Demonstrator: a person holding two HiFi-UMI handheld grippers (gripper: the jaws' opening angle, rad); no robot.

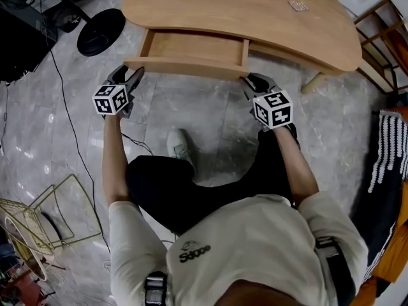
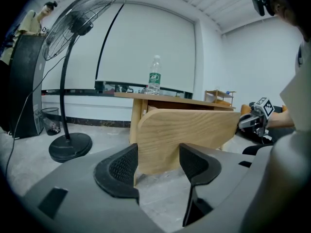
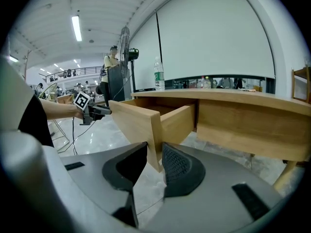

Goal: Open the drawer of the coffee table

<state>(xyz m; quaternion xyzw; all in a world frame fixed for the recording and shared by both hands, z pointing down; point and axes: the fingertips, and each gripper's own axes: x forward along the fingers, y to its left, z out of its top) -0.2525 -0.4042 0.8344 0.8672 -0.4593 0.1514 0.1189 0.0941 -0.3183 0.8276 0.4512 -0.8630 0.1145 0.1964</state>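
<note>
The wooden coffee table [image 1: 255,11] has its drawer [image 1: 194,45] pulled out toward me. My right gripper [image 1: 250,81] is at the right end of the drawer front [image 1: 191,67]. In the right gripper view, my right gripper [image 3: 154,161] has both pads pressed on the end of the drawer front [image 3: 133,118]. My left gripper [image 1: 135,78] is at the left end of the front. In the left gripper view, my left gripper [image 2: 158,161] has its jaws wide apart, and the drawer front [image 2: 189,130] stands just beyond them, not clamped.
A water bottle [image 2: 154,76] stands on the tabletop's far edge, and a small flat object [image 1: 298,6] lies on the top. A standing fan's round base [image 1: 101,32] sits left of the table. A gold wire frame [image 1: 44,215] is at lower left. My foot [image 1: 180,146] rests on the floor below the drawer.
</note>
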